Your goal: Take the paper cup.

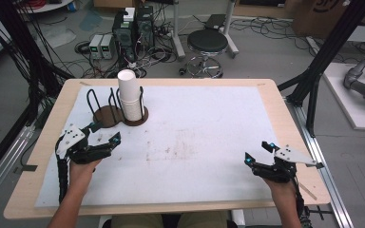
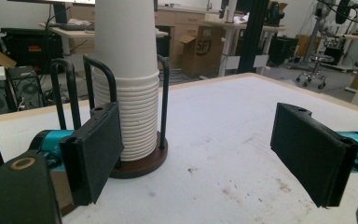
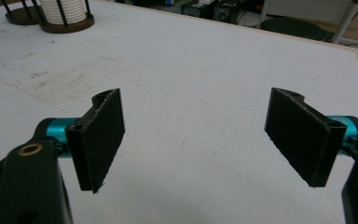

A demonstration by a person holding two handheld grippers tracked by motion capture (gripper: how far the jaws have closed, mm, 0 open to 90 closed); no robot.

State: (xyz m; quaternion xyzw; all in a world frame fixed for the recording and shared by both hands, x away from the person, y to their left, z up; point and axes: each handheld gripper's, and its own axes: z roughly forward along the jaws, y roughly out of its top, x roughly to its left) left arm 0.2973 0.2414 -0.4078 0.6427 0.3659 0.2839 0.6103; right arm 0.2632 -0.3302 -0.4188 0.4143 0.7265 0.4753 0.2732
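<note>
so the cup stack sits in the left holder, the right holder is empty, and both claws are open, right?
Not quite: the cup stack sits in the right holder, and the left holder is the empty one, as the high view shows. The rest holds: the left claw and right claw are both open.

Both forearms reach in low; the left gripper (image 1: 105, 133) and right gripper (image 1: 257, 152) hold their fingers (image 2: 95, 151) wide apart, empty.
</note>
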